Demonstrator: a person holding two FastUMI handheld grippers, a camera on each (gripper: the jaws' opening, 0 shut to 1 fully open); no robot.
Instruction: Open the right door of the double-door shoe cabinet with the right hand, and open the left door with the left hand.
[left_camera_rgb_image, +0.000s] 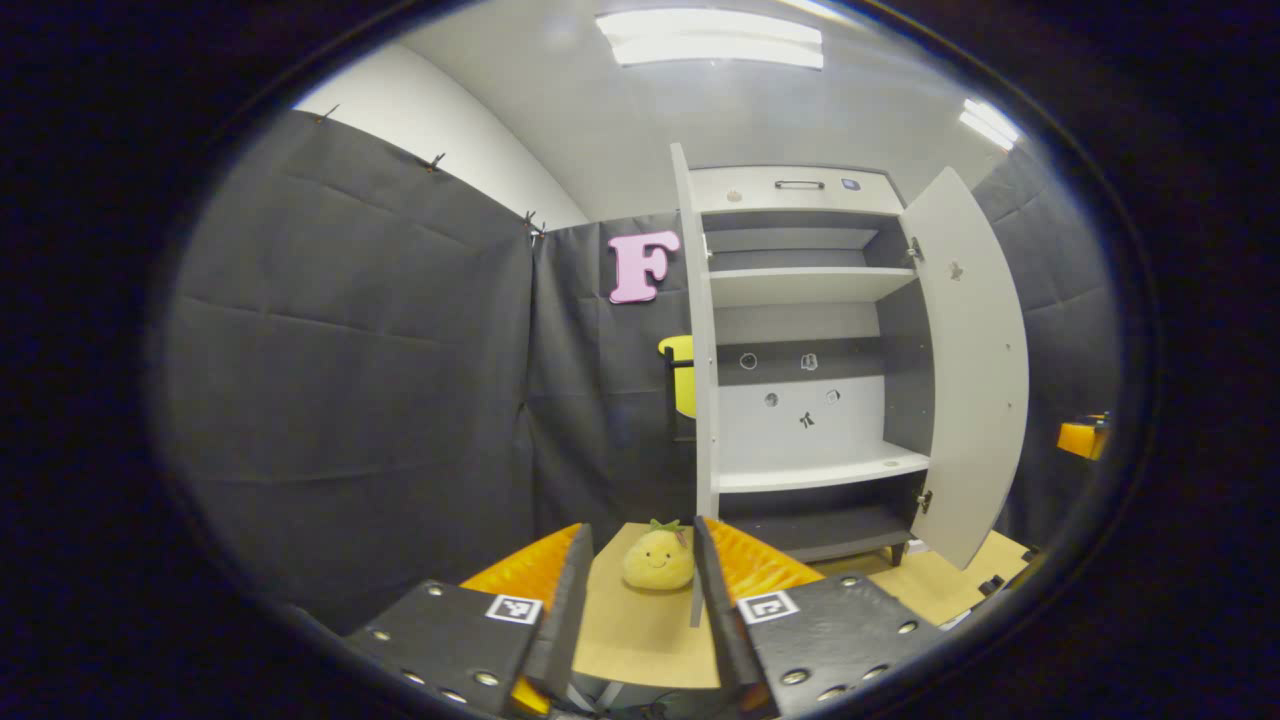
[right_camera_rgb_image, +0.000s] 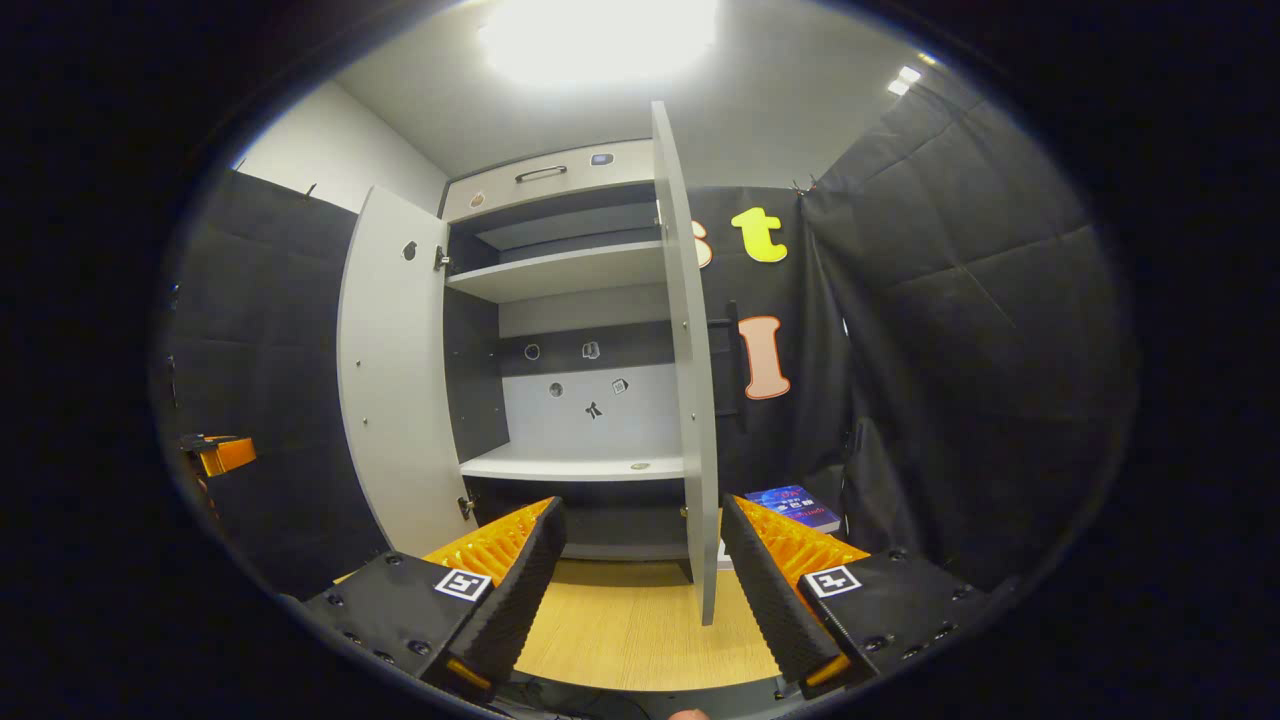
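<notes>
Pale grey, the shoe cabinet (left_camera_rgb_image: 800, 350) stands on the wooden tabletop (left_camera_rgb_image: 640, 630) against the booth's black cloth with both doors swung wide, its shelves (left_camera_rgb_image: 805, 285) bare to view. In the left gripper view the left tool (left_camera_rgb_image: 643, 575) is spread open and grips nothing, the left door (left_camera_rgb_image: 703, 340) edge-on just past it, a small yellow plush toy (left_camera_rgb_image: 658, 558) showing between its fingers. In the right gripper view the right tool (right_camera_rgb_image: 640, 560) also gapes empty, the right door (right_camera_rgb_image: 688, 360) edge-on between its fingers, a blue book (right_camera_rgb_image: 795, 506) lying beyond
</notes>
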